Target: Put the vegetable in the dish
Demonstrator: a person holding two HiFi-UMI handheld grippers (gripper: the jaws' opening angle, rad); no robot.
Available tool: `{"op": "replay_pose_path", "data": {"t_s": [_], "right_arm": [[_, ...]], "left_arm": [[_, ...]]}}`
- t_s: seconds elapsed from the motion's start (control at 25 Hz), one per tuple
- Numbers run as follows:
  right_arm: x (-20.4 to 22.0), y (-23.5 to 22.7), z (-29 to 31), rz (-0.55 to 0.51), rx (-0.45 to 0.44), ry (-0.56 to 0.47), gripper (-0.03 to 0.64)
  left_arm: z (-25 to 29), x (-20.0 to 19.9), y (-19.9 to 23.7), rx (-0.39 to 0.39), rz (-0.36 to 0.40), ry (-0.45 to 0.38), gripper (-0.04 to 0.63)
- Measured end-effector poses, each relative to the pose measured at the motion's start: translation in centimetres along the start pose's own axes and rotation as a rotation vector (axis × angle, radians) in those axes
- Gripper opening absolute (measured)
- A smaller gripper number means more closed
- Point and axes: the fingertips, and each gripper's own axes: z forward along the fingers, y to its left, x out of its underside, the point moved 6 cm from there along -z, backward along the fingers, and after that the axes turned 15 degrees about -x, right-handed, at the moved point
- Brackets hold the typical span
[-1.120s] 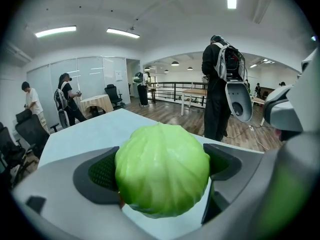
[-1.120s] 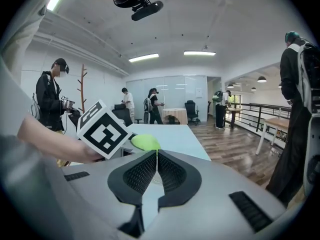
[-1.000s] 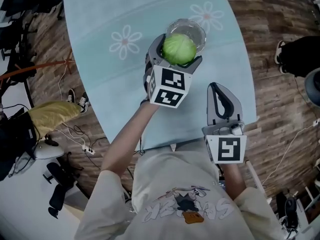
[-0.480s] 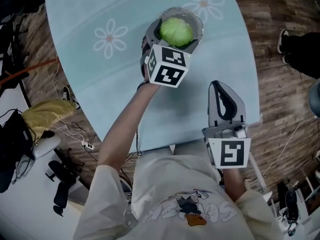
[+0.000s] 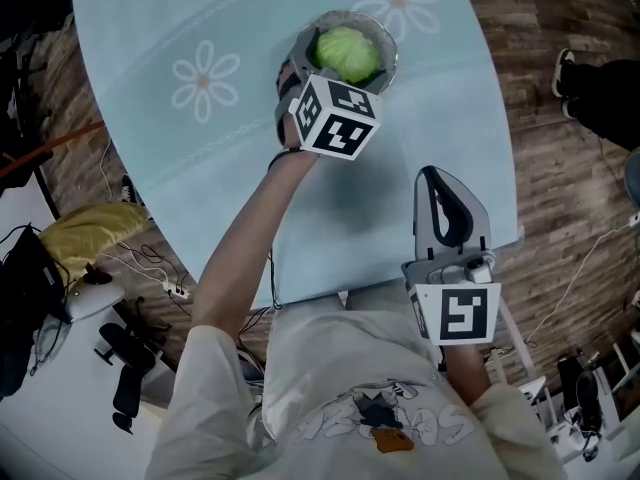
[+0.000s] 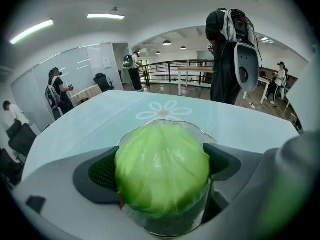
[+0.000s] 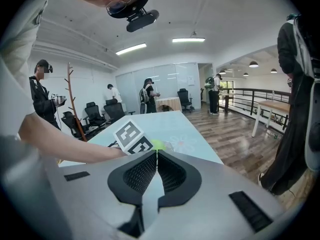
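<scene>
Cabbage is down inside the clear dish on the pale blue table. Left gripper clamps it, one jaw on each side. Right gripper hangs near the table edge, jaws pressed together, nothing between.

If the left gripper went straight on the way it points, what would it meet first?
Probably the glass dish: the left gripper holds the cabbage just over or inside it; depth is unclear.
</scene>
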Motion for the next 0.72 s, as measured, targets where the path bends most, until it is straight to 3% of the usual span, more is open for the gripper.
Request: {"op": "replay_pose_path", "data": {"t_s": [0.4,0.72], "right_arm": [[-0.1,-0.3,-0.1,0.003,0.006,-0.005,0.025],[-0.6,0.1,-0.4,-0.001,0.005,-0.011,0.025]], "left_arm": [[0.5,-0.2,-0.2,0.043,0.016,0.032,0.526],[-0.4,-1.5,0.2,0.054,0.058,-0.017,0.526]]}}
